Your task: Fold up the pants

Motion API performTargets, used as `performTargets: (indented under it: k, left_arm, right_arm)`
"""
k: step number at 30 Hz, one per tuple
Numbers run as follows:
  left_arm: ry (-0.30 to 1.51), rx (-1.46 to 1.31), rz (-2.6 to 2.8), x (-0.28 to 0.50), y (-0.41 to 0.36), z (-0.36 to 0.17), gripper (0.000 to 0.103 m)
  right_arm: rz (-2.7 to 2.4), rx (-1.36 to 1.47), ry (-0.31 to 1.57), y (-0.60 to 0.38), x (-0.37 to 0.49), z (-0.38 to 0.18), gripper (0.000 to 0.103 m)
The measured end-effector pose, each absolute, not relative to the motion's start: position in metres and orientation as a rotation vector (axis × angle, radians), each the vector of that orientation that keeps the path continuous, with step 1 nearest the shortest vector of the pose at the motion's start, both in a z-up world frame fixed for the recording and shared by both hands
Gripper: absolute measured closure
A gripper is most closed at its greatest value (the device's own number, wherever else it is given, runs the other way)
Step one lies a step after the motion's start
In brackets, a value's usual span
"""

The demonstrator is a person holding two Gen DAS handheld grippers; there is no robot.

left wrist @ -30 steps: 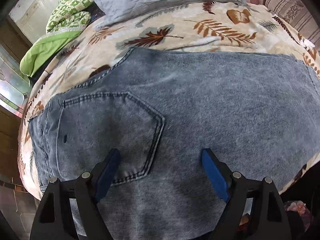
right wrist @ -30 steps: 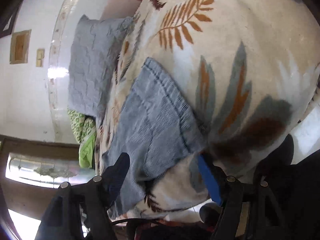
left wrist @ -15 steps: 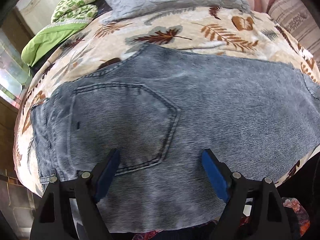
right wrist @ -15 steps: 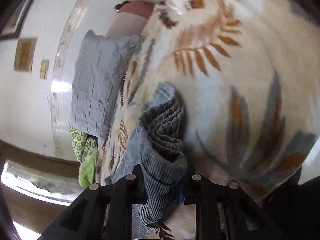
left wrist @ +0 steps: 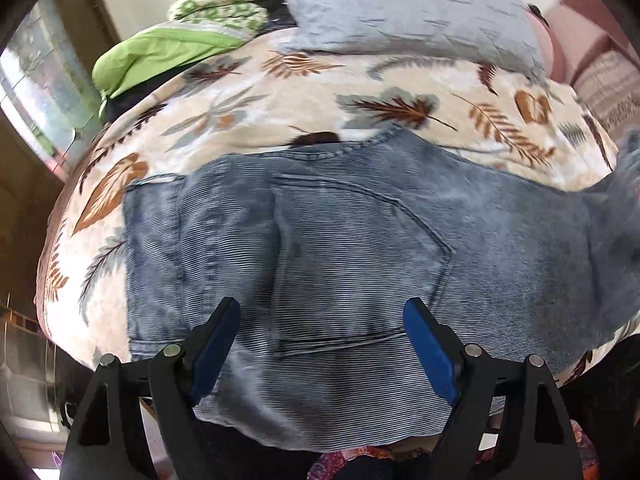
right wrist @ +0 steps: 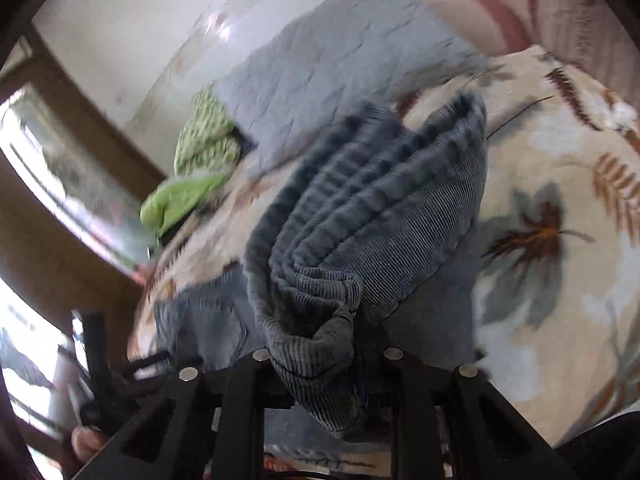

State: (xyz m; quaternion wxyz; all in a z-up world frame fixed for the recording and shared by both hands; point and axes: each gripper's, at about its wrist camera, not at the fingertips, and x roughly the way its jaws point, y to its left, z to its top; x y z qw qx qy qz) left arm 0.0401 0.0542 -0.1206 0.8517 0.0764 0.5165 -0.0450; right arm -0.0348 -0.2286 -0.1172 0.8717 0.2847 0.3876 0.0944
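Observation:
Grey-blue jeans (left wrist: 340, 264) lie flat on a leaf-print bedspread (left wrist: 248, 108), back pocket up, waistband to the left. My left gripper (left wrist: 320, 344) is open and hovers just above the seat of the jeans, near the bed's front edge. My right gripper (right wrist: 324, 364) is shut on the bunched leg end of the jeans (right wrist: 360, 220) and holds it lifted above the bed. That raised end shows at the far right of the left wrist view (left wrist: 624, 208).
A grey quilted pillow (left wrist: 400, 4) lies at the head of the bed, with green bedding (left wrist: 172, 48) to its left. A striped cushion (left wrist: 608, 84) sits at the right. A window and wooden frame (right wrist: 48, 184) line the left side.
My right gripper closed on the leg end, lifted it, and is carrying it toward the waistband. My left gripper drifted left along the jeans and stayed open.

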Motion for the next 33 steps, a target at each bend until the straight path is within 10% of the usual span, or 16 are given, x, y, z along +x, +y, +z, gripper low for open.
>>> performTargets:
  k: [6, 10, 33]
  left_arm:
    - [1.108, 0.148, -0.073, 0.036, 0.066, -0.125, 0.018]
    - [1.112, 0.158, -0.081, 0.035, 0.061, -0.125, 0.018]
    - [1.123, 0.4, -0.253, 0.037, -0.078, -0.161, 0.018]
  right_arm:
    - [0.266, 0.385, 1.024, -0.161, -0.011, -0.174, 0.065]
    - [0.365, 0.284, 0.96, -0.15, -0.03, -0.164, 0.034]
    - [0.297, 0.77, 0.97, -0.275, 0.046, -0.196, 0.044]
